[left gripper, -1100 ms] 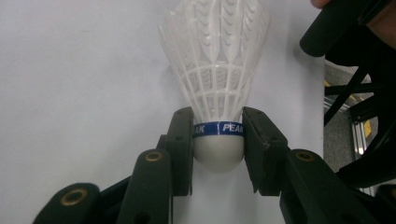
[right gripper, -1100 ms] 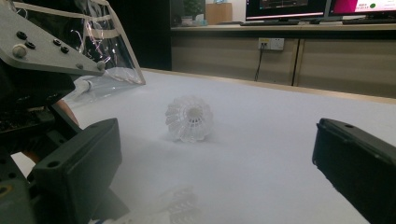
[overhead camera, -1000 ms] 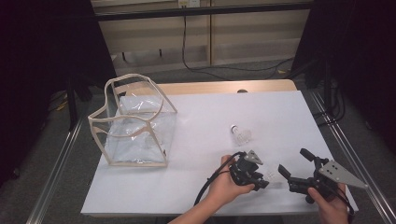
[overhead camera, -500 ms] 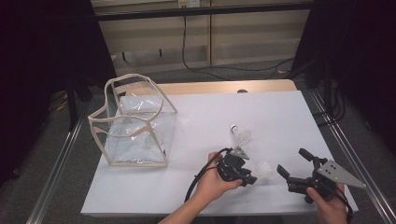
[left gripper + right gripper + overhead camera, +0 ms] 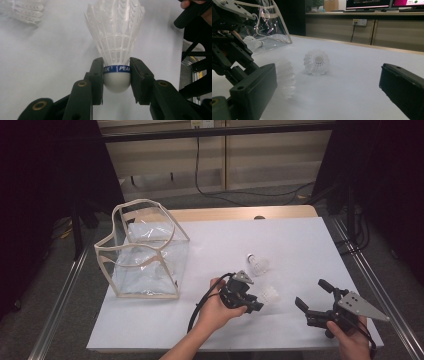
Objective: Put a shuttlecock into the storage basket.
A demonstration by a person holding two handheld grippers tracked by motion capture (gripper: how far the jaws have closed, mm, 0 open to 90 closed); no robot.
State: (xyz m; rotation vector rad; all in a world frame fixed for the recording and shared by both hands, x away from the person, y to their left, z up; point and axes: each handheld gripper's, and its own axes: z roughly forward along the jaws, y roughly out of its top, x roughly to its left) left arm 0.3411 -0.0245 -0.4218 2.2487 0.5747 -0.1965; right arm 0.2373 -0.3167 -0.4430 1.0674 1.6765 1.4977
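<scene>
My left gripper (image 5: 117, 76) is shut on the round cork of a white shuttlecock (image 5: 115, 35), just below its blue band, and the skirt points away from me. In the high view this gripper (image 5: 259, 303) is low on the white table, the held shuttlecock (image 5: 270, 294) sticking out to its right. A second shuttlecock (image 5: 257, 265) lies loose a little farther back, its open skirt (image 5: 316, 62) facing my right gripper. That right gripper (image 5: 314, 296) hovers open and holds nothing near the front right corner, jaws wide apart (image 5: 327, 95).
A clear soft bag with beige edging (image 5: 142, 250) stands open on the table's left half. Another shuttlecock (image 5: 252, 42) shows at its clear wall. The white table top (image 5: 300, 240) ends at metal rails, with cables and dark floor behind.
My left hand has drawn its gripper a little to the left across the front of the table. The right gripper has stayed almost still and open.
</scene>
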